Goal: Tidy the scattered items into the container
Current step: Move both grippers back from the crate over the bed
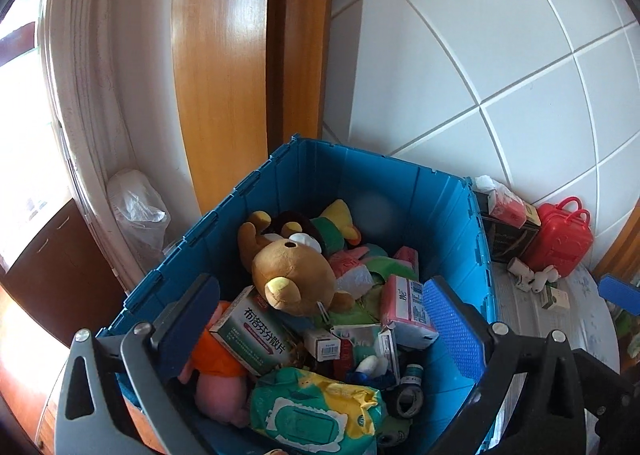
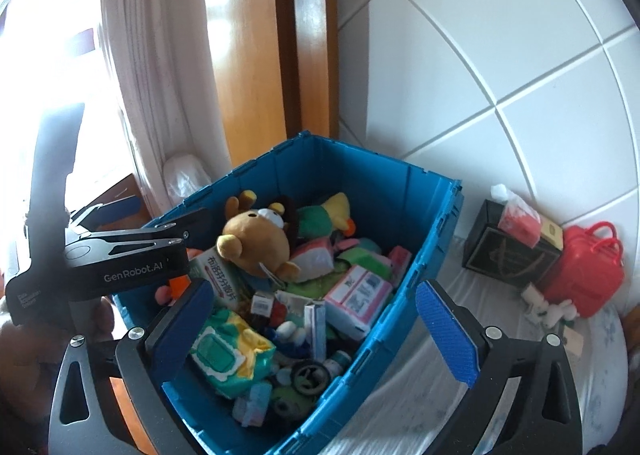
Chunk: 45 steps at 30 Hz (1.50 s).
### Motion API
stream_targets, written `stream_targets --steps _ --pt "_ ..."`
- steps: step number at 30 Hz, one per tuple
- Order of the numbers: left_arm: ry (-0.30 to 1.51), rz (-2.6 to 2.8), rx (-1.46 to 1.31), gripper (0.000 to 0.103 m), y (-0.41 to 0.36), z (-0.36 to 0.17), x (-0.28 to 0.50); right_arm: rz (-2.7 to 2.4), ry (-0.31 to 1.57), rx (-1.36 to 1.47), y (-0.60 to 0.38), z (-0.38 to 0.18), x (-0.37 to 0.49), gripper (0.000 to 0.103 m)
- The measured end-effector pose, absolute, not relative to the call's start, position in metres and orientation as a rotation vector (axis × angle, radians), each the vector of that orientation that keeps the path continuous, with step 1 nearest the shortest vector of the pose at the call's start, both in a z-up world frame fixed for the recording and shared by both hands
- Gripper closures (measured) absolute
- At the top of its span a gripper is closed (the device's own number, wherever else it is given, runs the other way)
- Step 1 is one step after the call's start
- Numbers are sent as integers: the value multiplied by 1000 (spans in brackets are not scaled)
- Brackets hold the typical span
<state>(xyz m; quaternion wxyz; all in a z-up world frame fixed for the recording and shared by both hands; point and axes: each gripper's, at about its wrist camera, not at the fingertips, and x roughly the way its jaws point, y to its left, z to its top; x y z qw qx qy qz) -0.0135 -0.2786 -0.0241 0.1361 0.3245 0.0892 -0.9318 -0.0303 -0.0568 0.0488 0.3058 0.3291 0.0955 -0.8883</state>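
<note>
Clearly, the blue crate (image 2: 404, 191) is dominating both views, sitting on a pale patterned cloth (image 2: 460, 319) against a white tiled wall (image 2: 500, 55) and brimming with tidied things. Lying on top of the heap is a brown plush bear (image 1: 294, 271), resting partly on a white and green medicine box (image 1: 250, 335) that is carrying large Chinese characters too stylised for me to render here. Beside it, a pink packet (image 2: 358, 295) is showing small printed labels I cannot read, and a green and yellow wet-wipes pack (image 1: 316, 411) is lying nearest the cameras. Outside the crate, to its right, a red toy suitcase (image 2: 584, 275) and a black box (image 2: 504, 255) are waiting on the cloth, with small pieces near them. The left gripper (image 1: 320, 327) is hovering over the crate with its blue pads wide apart, nothing between them; its body is reading "GenRobot.AI" in the right wrist view. The right gripper (image 2: 316, 331) is likewise standing spread and empty above the crate's near corner.
</note>
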Motion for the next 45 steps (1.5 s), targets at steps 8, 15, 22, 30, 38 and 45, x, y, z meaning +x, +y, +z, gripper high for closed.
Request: stream_targets --steps 8,15,22,30,38,45 --pt "281 -2721 967 0 -230 -20 -4 -2416 203 917 0 46 -14 0" --pt "233 -2735 1007 0 -175 -15 6 -2472 142 938 71 41 3 0" --pt "215 -2781 1087 0 -106 -18 16 -2499 104 993 137 28 19 0" --pt "153 -2790 1167 0 -36 -28 29 -2555 51 1034 208 23 40 0" --pt "92 -2835 1193 0 18 -26 40 -2616 16 1051 262 22 58 0" --pt "66 -2889 1205 0 51 -26 52 -2653 -15 1067 295 21 70 0"
